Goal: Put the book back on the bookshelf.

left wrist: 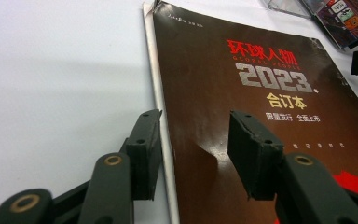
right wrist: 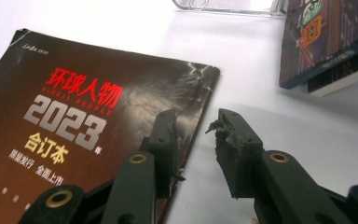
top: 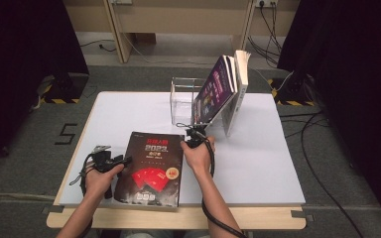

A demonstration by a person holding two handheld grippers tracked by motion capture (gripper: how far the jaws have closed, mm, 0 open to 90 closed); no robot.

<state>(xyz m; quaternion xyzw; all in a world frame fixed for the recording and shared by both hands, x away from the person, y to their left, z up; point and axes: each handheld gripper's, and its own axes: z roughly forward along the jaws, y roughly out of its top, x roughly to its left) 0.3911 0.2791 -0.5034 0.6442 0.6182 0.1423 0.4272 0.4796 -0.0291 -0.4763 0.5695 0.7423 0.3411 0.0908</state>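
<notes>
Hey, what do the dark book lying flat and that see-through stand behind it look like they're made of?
The dark book looks like paper with a glossy coated cover: light glints off it, and the pale page block shows along the spine edge. The see-through stand is probably clear acrylic or similar hard plastic, judging by its transparent walls and bright edges; glass can't be ruled out.

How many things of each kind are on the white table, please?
Books lying flat: 1, the dark book
Books leaning upright: 3, the leaning books
Clear stands: 1, the clear stand
Total: 5
</notes>
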